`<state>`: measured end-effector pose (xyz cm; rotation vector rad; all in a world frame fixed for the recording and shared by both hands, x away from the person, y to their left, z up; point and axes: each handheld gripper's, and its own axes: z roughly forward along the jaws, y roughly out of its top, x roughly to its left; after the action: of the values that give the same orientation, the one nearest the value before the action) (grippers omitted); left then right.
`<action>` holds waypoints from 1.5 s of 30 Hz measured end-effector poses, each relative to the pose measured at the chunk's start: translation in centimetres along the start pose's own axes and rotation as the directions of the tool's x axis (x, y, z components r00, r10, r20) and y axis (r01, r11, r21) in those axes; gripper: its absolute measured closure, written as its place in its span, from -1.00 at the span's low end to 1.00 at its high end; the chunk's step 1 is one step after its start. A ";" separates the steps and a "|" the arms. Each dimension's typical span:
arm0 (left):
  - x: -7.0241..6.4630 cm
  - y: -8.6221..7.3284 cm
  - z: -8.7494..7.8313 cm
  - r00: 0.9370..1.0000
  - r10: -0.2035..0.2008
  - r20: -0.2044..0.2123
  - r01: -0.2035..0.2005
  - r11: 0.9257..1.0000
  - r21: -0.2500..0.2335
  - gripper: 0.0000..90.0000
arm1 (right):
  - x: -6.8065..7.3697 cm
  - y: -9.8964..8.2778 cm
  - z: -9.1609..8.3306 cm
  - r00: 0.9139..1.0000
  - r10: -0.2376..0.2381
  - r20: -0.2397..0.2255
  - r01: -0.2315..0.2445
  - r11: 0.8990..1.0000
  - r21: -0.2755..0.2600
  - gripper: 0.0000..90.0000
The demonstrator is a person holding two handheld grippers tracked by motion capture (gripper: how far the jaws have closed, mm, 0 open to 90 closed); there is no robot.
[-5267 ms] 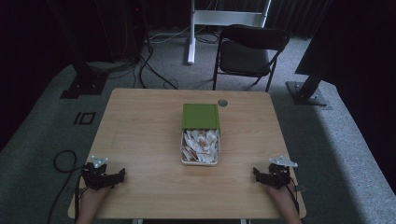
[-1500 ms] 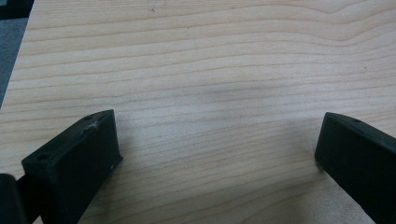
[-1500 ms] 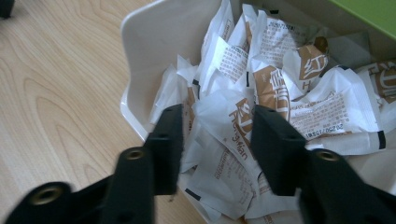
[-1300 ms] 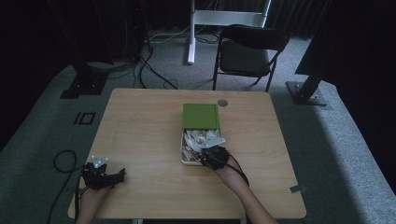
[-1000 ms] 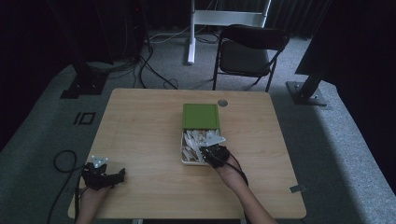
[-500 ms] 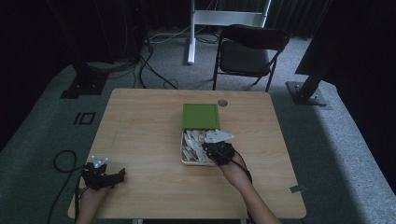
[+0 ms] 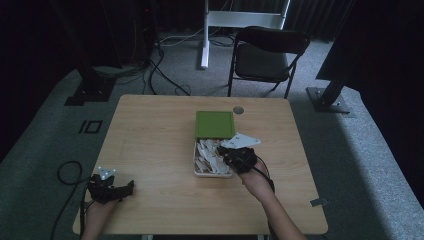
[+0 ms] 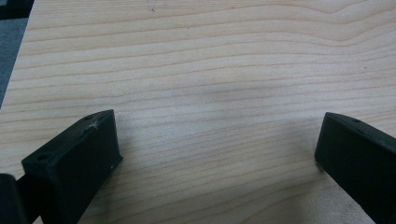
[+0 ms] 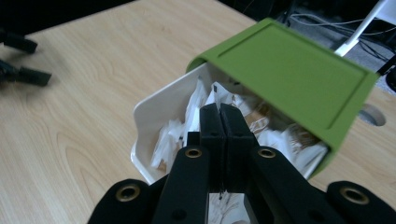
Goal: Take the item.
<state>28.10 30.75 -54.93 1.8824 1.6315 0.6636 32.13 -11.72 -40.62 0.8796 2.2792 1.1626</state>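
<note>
The white box point(image 7: 214, 172) of paper packets point(image 9: 184, 128) sits mid-desk point(image 7: 150, 140), its green lid point(image 7: 215, 124) slid half back. The right gripper point(image 9: 219, 114) hovers over the packets, jaws pressed together. The left gripper point(image 7: 111, 188) rests at the desk's near left corner, jaws wide apart.

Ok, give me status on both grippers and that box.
Left gripper open, resting low on bare table. Right gripper shut, over the white box of paper packets; whether it pinches one, can't tell. Green lid half covers the box.
</note>
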 end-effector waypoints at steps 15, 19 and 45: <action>0.0 0.0 0.0 1.000 0.000 0.000 0.000 1.000 0.001 -0.99 | -5.9 -0.3 -2.9 0.985 0.105 0.135 -0.098 0.993 -0.060 0.98; 0.0 0.0 0.0 1.000 0.002 -0.001 -0.002 1.000 0.000 -0.98 | -7.7 -1.5 -2.7 0.971 0.146 0.187 -0.138 0.989 -0.056 0.98; 0.0 0.0 0.0 1.000 0.000 0.000 0.000 1.000 0.000 -0.99 | -15.5 -7.4 4.4 0.882 0.305 0.359 -0.326 0.945 -0.002 0.98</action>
<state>28.10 30.76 -54.93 1.8830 1.6316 0.6636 43.26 -23.46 -47.77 1.4033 1.9276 0.9672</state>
